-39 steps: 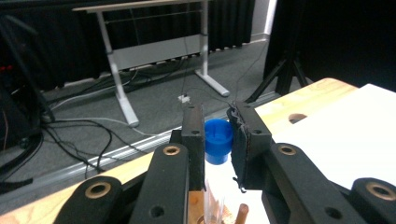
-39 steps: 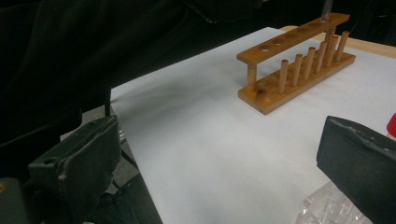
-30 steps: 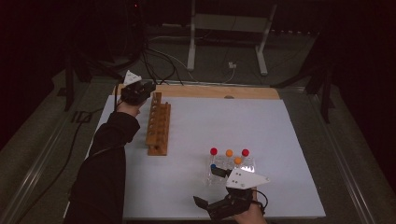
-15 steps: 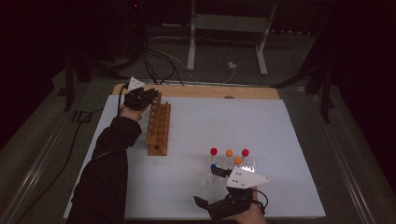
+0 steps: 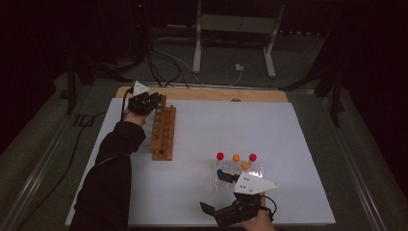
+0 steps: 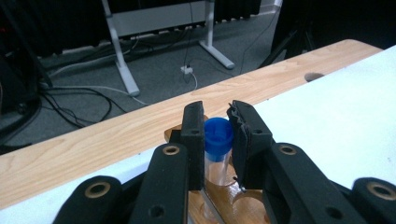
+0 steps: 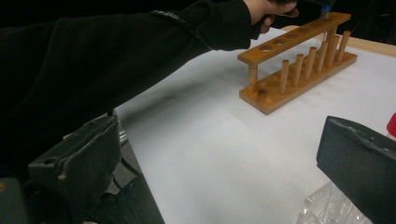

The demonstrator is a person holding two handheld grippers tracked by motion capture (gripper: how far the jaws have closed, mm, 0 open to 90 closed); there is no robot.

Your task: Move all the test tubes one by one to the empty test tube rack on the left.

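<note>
Your left gripper point(image 6: 218, 140) pinched a blue-capped tube point(image 6: 218, 144) between its jaws, standing upright in the far end hole of the wooden rack point(image 5: 162, 132) near the table's back edge. Your right gripper point(image 5: 230, 211) rested near the front edge, jaws spread wide, just beside a clear holder point(image 5: 238, 173) of capped tubes.

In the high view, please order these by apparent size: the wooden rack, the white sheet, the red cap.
1. white sheet, largest.
2. wooden rack.
3. red cap, smallest; a second red cap looks about equal.
</note>
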